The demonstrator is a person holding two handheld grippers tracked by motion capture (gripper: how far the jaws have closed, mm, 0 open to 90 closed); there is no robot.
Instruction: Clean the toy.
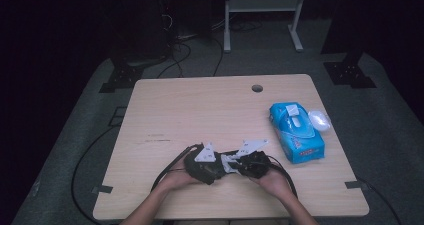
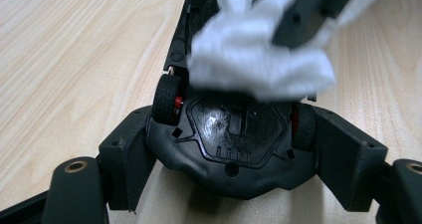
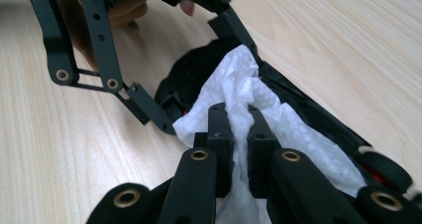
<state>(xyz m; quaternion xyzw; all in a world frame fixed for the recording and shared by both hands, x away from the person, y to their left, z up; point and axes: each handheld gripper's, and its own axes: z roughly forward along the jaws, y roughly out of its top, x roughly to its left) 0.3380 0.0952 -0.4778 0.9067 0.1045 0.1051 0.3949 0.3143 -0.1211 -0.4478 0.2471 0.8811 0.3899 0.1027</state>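
Left gripper [image 1: 212, 167]: clamped on a black toy car [image 2: 234, 139], which is gripped across its body between the two jaws; the car's underside is turned up, with a small wheel [image 2: 166, 98] at each jaw.
Right gripper [image 3: 241, 122]: clenched on a white tissue [image 3: 259, 109], which is pinched between the pads and pressed against the toy car.
Hand pose: both hands are brought close together at the near middle of the desk [image 1: 200, 110]; the left hand [image 1: 177, 177] and right hand [image 1: 272, 180] are seen entering from the bottom edge, with the grippers pointed at each other.
Toy car position: held just above or on the desk surface near the front edge; which of the two cannot be told.
Open room: the far and left parts of the desk are bare wood; a blue tissue pack [image 1: 296, 131] and a white object [image 1: 319, 120] lie well apart, near the right edge.
Hidden parts: the toy car's front is covered by the tissue; in the high view the car is dark and hard to make out.
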